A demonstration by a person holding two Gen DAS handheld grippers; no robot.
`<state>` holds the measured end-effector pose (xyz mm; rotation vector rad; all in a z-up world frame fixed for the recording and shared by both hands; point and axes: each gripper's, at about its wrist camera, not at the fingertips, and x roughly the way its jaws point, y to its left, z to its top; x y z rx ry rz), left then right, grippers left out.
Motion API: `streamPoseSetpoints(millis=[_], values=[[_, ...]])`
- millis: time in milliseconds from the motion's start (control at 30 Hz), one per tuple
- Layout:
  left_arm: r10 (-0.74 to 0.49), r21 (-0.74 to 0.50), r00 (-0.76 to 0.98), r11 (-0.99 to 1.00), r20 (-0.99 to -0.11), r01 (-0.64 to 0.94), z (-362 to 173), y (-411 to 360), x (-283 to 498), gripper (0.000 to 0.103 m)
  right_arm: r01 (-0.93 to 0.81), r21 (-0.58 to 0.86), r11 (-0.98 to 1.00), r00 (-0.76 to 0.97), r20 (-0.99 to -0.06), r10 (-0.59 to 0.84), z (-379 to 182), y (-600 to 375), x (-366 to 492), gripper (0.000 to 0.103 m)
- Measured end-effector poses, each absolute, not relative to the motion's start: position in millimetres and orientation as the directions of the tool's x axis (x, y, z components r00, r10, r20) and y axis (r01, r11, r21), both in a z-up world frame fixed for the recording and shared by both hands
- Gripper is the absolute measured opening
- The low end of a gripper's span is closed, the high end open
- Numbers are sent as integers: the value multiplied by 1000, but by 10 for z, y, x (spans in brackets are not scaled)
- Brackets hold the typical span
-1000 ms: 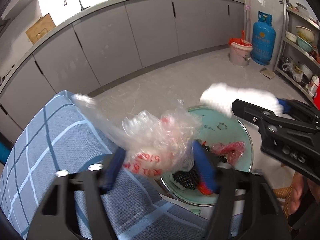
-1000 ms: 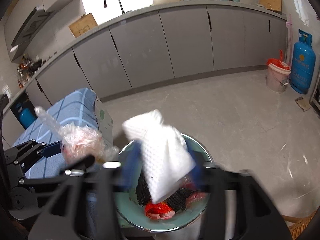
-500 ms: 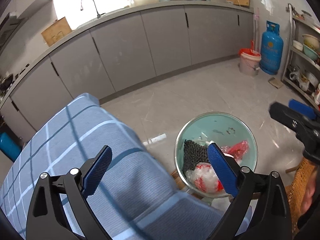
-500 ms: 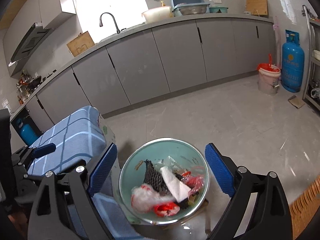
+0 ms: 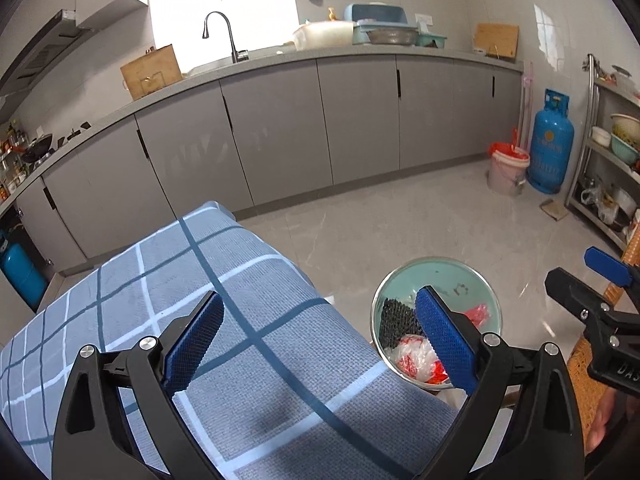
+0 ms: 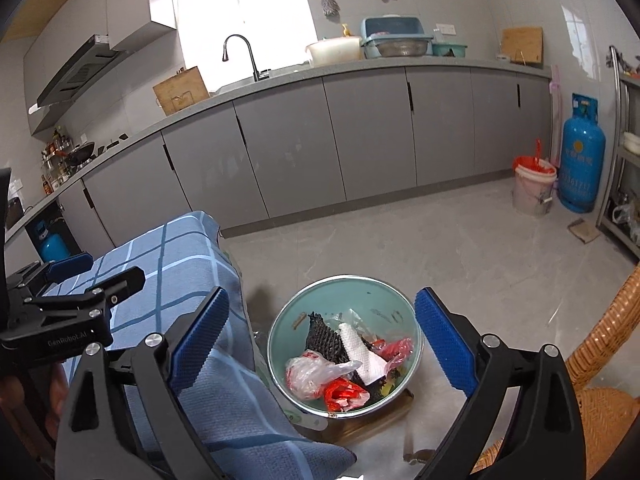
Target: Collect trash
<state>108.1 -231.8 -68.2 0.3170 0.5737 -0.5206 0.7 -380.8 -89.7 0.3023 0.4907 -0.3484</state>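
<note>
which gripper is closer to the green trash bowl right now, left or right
Right. The right gripper hangs open directly over the bowl, framing it. The left gripper is open above the blue checked cloth, with the bowl off to its right.

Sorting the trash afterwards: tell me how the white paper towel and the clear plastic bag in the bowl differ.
The white paper towel is opaque, plain and fairly flat; the clear plastic bag is see-through, red-printed and crumpled into a lump. The towel leans on the black mesh mid-bowl; the bag lies nearer the cloth-covered table. Both rest loose inside the green bowl, untouched by either hand-held gripper.
</note>
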Motion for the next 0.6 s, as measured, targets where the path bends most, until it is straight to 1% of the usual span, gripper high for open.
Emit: streamPoseSetpoints(millis=[233, 600], values=[[-389, 124, 730, 833, -562, 539, -549, -2201, 1042, 96, 380, 175, 908, 832, -494, -253, -784, -3714, -10, 93], [-393, 119, 735, 836, -552, 536, -505, -2172, 1020, 96, 371, 157, 915, 832, -493, -253, -703, -3657, 21, 94]])
